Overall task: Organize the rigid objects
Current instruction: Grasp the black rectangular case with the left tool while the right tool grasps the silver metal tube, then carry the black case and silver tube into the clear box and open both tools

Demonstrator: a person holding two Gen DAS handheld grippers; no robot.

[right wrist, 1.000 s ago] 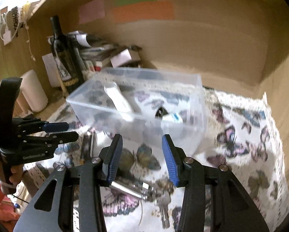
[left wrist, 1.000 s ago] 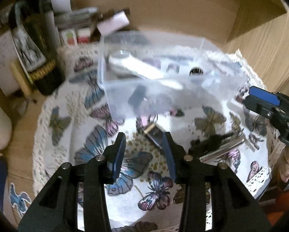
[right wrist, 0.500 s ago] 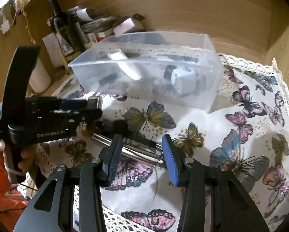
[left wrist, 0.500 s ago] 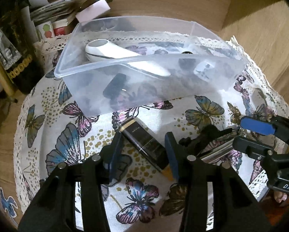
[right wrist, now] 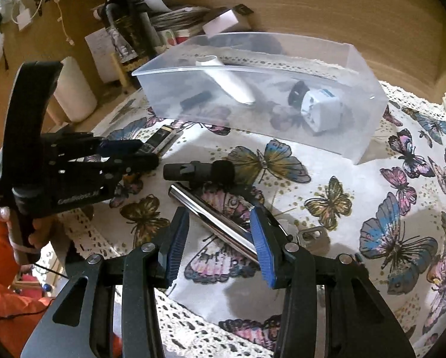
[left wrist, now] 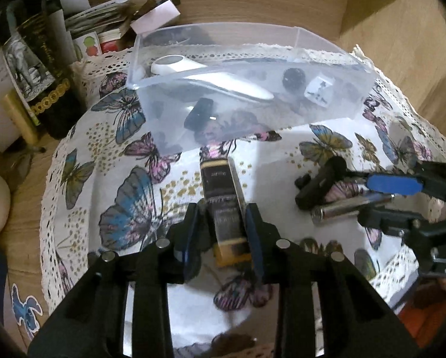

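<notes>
A black and gold rectangular case [left wrist: 223,205] lies on the butterfly cloth [left wrist: 127,208], pointing at the clear plastic bin [left wrist: 327,104]. My left gripper [left wrist: 221,232] is open, its jaws astride the case's near half, close to its sides. My right gripper [right wrist: 220,235] is open, its jaws astride a shiny metal tube [right wrist: 211,220], which also shows in the left wrist view [left wrist: 342,208]. A black cylindrical piece [right wrist: 199,171] lies just beyond the tube. The bin holds a white handheld device [left wrist: 211,80], a white adapter [right wrist: 318,110] and small black items.
A dark bottle [left wrist: 41,68], papers and small boxes [left wrist: 103,26] crowd the back left. A white cylinder [right wrist: 73,92] stands left of the cloth. A key [right wrist: 309,235] lies by my right jaw. Wooden walls close the back and right.
Both grippers have come down and forward. The left jaws now straddle the black and gold case; the right jaws now straddle the metal tube. The bin has not moved.
</notes>
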